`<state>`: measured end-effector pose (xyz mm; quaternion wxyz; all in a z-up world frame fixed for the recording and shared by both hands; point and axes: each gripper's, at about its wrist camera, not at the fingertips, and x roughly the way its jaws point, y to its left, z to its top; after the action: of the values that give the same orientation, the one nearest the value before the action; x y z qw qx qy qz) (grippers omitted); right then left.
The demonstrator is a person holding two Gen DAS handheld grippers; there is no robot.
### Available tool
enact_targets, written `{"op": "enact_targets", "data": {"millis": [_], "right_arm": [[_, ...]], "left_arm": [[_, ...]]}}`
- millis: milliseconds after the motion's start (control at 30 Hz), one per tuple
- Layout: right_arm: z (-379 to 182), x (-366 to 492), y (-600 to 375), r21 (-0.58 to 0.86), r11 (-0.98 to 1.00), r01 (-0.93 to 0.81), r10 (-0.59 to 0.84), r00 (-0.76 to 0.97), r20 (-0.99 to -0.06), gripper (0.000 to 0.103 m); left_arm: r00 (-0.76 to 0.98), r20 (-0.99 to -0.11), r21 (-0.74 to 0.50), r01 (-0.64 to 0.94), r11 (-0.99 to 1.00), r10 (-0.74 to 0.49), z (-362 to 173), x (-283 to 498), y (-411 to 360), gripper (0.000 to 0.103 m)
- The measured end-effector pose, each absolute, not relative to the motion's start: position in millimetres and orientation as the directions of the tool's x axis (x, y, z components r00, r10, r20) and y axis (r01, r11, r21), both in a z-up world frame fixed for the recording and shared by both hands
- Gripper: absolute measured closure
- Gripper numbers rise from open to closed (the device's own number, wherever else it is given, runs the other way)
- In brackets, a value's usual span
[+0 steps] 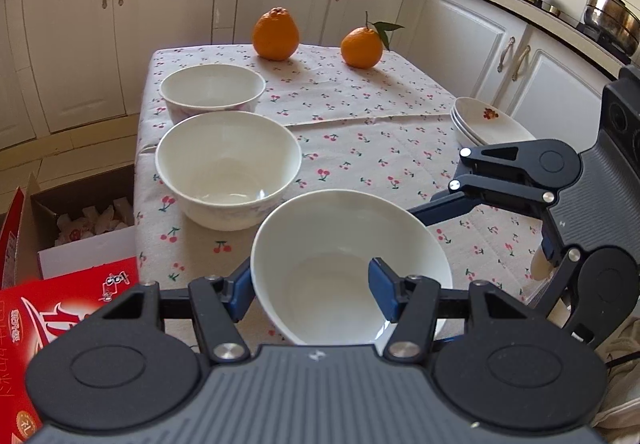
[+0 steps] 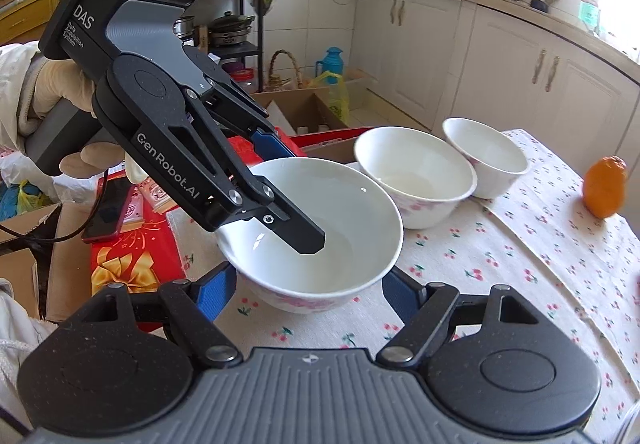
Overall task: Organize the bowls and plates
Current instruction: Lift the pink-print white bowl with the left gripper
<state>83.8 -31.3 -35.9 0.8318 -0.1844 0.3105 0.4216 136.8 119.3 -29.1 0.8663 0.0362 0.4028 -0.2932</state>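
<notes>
Nearest bowl (image 1: 352, 268): a plain white bowl at the near edge of the table, tipped slightly, closest to both cameras.
Left gripper (image 1: 316, 294): pinching this bowl's rim, one blue pad outside the wall and the other inside; a grip on the rim lets the bowl be lifted with one tool.
Right gripper (image 2: 306, 290): jaws spread, one on either side of the same bowl's flowered outer wall; whether the pads touch it cannot be told, and it looks placed to steady the bowl.
Other bowls: a middle bowl (image 1: 228, 170) and a far bowl (image 1: 212, 92) stand upright in a row behind the nearest one, likely the place for nesting it.
Plates (image 1: 488, 122): a small stack at the table's right edge, a red flower printed on the top plate; apart from the bowls, so each kind has its own spot.
Table (image 1: 360, 100): covered by a cherry-print cloth; two oranges (image 1: 276, 34) sit at the far end, clear of the dishes.
Hand (image 2: 60, 88): gloved, wrapped round the left tool's handle.
Writing: the left tool's body reads "DAS Data Acquisition System" and "GenRobot.AI".
Red box (image 1: 24, 328): beside the table, with Chinese characters too cropped to read.
</notes>
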Motion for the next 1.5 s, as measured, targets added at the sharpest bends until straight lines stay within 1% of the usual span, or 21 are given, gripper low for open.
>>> {"op": "enact_targets", "data": {"millis": [400, 500, 700, 1200, 1433, 1500], "right_arm": [[-34, 73, -87, -0.069, 0.709, -0.702, 0.484, 0.555, -0.677, 0.019], [-35, 72, -99, -0.073, 0.732, -0.677, 0.46, 0.571, -0.68, 0.019], [-41, 74, -116, -0.081, 0.762, -0.643, 0.419, 0.584, -0.696, 0.019], [-53, 81, -133, -0.059, 0.788, -0.613, 0.4, 0.583, -0.708, 0.019], [-55, 83, -134, -0.055, 0.798, -0.6, 0.392, 0.586, -0.709, 0.019], [-55, 83, -134, -0.059, 0.798, -0.599, 0.39, 0.589, -0.708, 0.018]], "left_arm": [[0.429, -0.693, -0.184, 0.672, 0.718, -0.579, -31, 157, 52, 0.045], [0.404, -0.689, -0.203, 0.689, 0.696, -0.601, -34, 164, 39, 0.045], [0.378, -0.684, -0.203, 0.723, 0.66, -0.624, -38, 169, 18, 0.045], [0.362, -0.699, -0.205, 0.724, 0.658, -0.616, -50, 180, 1, 0.044], [0.364, -0.693, -0.214, 0.72, 0.66, -0.623, -51, 184, -1, 0.044], [0.361, -0.69, -0.221, 0.72, 0.658, -0.627, -52, 184, 0, 0.035]]}}
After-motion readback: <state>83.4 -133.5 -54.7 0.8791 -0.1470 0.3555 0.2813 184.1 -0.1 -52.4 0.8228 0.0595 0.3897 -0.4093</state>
